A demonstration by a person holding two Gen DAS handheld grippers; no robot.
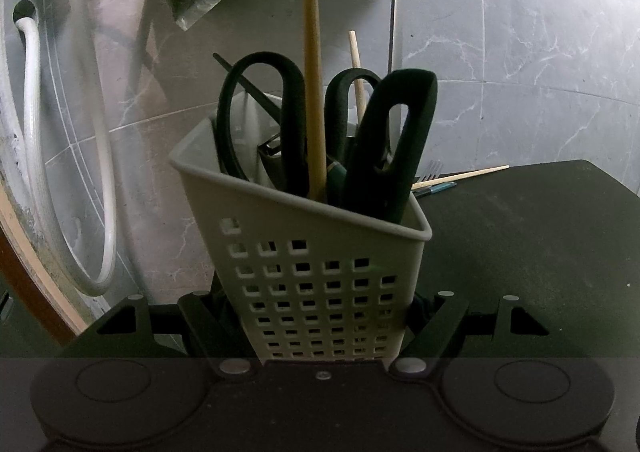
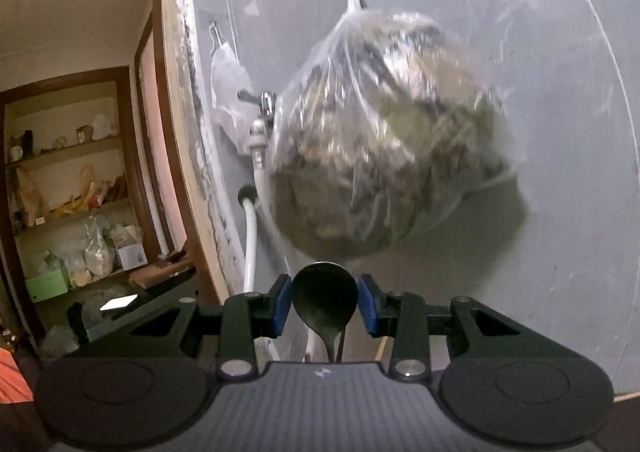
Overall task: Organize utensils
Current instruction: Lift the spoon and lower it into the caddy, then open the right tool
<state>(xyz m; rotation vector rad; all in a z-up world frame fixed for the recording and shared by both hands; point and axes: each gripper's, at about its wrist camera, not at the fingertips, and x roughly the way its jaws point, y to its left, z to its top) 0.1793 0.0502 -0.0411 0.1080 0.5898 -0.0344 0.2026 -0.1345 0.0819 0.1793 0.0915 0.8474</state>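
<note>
In the left wrist view my left gripper (image 1: pixel 322 316) is shut on the lower part of a white perforated utensil holder (image 1: pixel 320 284), tilted at the edge of a dark counter (image 1: pixel 540 252). It holds black-handled scissors (image 1: pixel 272 112), a black-handled tool (image 1: pixel 392 144), a wooden stick (image 1: pixel 314 84) and chopsticks. A fork (image 1: pixel 432 170), a chopstick (image 1: pixel 460 177) and a teal-handled utensil lie on the counter behind. In the right wrist view a metal spoon (image 2: pixel 324 298) stands bowl up between the blue pads (image 2: pixel 282 304) of my right gripper (image 2: pixel 325 304), raised before the wall; contact is unclear.
A clear plastic bag of dried greens (image 2: pixel 384 136) hangs on a wall hook. A tap with a white hose (image 2: pixel 252 236) is left of it; the hose loops down the tiled wall (image 1: pixel 80 132). A doorway with shelves (image 2: pixel 72 180) is at far left.
</note>
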